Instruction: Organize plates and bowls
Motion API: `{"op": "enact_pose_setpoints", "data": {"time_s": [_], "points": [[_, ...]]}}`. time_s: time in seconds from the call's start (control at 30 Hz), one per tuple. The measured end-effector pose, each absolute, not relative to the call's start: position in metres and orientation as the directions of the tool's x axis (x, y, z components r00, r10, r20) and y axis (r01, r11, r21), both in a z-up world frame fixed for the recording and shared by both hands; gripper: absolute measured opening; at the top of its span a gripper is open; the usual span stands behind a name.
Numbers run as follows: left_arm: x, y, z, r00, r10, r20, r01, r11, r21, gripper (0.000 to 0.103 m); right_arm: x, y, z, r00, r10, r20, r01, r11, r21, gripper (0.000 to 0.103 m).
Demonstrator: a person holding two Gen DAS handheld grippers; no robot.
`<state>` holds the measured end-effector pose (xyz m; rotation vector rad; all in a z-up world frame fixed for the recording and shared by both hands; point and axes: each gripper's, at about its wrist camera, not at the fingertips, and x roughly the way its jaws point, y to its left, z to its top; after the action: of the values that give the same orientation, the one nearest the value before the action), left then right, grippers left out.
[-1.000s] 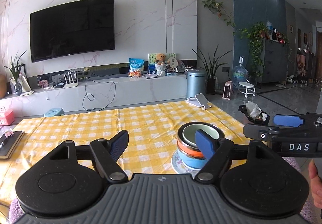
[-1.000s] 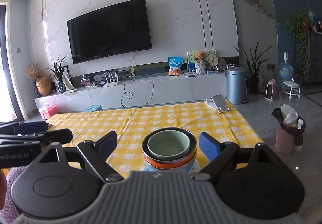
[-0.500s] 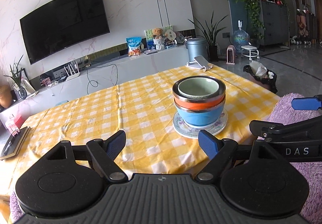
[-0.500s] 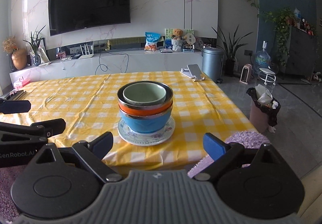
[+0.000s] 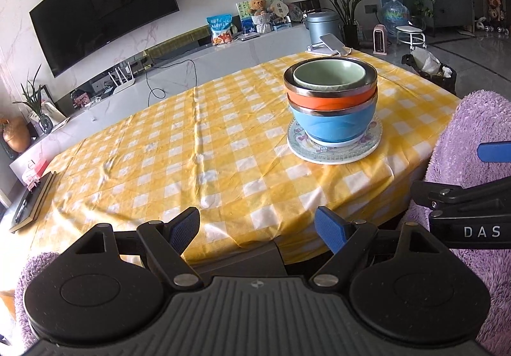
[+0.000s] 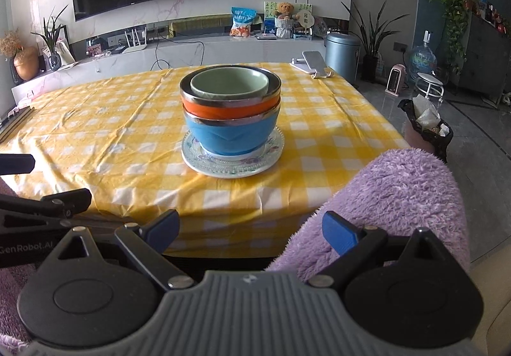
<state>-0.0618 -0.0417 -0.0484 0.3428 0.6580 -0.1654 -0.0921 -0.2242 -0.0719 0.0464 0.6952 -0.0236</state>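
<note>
A stack stands on the yellow checked tablecloth [image 5: 166,145] near the table's front right: a flowered plate [image 5: 335,148] at the bottom, a blue bowl [image 5: 333,122], an orange bowl [image 5: 329,100], and a small green bowl [image 5: 329,74] nested on top. In the right wrist view the same plate [image 6: 233,161], blue bowl [image 6: 230,135], orange bowl [image 6: 223,108] and green bowl [image 6: 228,84] sit straight ahead. My left gripper [image 5: 257,226] is open and empty, off the table's front edge. My right gripper [image 6: 250,228] is open and empty, also short of the edge.
A phone on a stand [image 6: 311,63] sits at the table's far right corner. A dark book [image 5: 32,199] lies at the left edge. Purple fleece [image 6: 399,193] covers the person's lap below the table front. A bin with a black bag [image 6: 426,129] stands on the floor at right.
Both grippers have pulled back and up from the stack of bowls, which now stands farther away. The stack itself has not moved. Both stay open.
</note>
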Motion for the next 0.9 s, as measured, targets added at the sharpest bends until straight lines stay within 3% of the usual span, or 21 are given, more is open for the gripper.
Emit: {"op": "enact_pose_setpoints", "data": {"time_s": [0.9], "points": [[-0.0599,-0.0427,-0.048,0.777,-0.028,-0.628,0.252,0.929,0.27,0.096,-0.0884,-0.228,-0.076,0.748,-0.005,-0.664,0.05,0.998,0.049,0.094]]}}
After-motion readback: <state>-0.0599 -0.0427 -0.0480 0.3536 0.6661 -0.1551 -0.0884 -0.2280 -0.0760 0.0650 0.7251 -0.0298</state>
